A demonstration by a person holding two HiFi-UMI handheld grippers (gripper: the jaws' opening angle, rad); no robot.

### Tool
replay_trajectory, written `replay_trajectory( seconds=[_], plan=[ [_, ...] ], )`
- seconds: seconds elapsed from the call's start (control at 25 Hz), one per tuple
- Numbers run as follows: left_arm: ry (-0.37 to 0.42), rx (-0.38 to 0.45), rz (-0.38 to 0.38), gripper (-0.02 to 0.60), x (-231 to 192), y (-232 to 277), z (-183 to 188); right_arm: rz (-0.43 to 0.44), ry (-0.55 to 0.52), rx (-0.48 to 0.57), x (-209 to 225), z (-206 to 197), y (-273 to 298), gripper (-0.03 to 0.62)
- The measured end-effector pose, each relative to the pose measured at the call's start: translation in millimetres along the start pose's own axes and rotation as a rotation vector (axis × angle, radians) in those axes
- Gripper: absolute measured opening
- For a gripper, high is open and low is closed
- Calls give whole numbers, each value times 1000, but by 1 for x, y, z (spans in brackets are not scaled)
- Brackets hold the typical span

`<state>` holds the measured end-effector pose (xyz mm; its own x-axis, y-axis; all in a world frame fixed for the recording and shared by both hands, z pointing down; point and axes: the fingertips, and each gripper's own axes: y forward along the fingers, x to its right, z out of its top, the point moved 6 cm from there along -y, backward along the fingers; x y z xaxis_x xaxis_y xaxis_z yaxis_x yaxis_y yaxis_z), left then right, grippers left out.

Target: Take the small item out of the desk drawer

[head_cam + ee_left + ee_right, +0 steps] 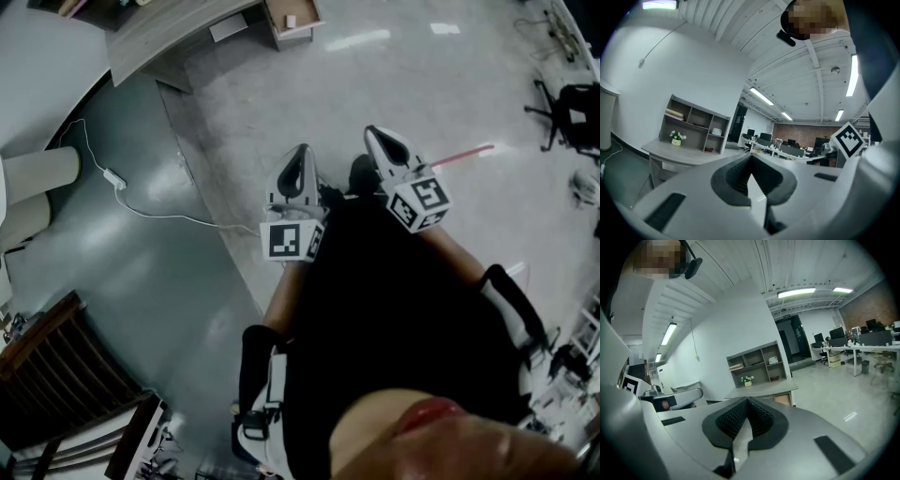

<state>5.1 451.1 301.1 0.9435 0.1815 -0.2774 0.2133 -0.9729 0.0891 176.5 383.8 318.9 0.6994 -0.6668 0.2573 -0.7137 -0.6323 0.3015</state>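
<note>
A: At the far left we see a white cable (155, 214) trailing over the dark floor (141, 281) to a power strip (114, 177). What do we find above that?

B: The desk (178, 33), at the top left of the head view and well apart from us. Just to its right the desk drawer (305, 28) stands pulled out, and a small item (290, 21), pale in colour, lies inside it. At this size we cannot tell what it is.

A: And our two tools?

B: We hold them side by side in front of our body, in the middle of the head view, and neither one is near the drawer. The left gripper (302, 150) has its jaws pressed together with nothing between them. Its own view looks past the meeting pads to the desk, where a shelf unit (696, 123) and a little potted plant (676, 137) stand on top.

A: We read the right gripper (375, 133) the same way, with its jaws closed and empty. Its view shows the same desk ahead, with the drawer's wooden box under the tabletop.

B: Farther right we see a red streak (461, 156) on the pale floor (450, 84), and a black office chair (567, 108) at the right edge.
</note>
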Motion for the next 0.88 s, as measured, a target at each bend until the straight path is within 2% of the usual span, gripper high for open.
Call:
replay_trajectory(
  seconds=[0.16,0.48,0.88],
  plan=[
    [35,-28,-24,-3,-10,1,-3,-5,-2,0,-3,5,7,-2],
    [32,-36,-10,-3,-28,34,6,9,5,2,11,15,44,-2],
    [34,-64,20,-3,-50,120,21,33,13,-12,65,46,111,-2]
  ],
)
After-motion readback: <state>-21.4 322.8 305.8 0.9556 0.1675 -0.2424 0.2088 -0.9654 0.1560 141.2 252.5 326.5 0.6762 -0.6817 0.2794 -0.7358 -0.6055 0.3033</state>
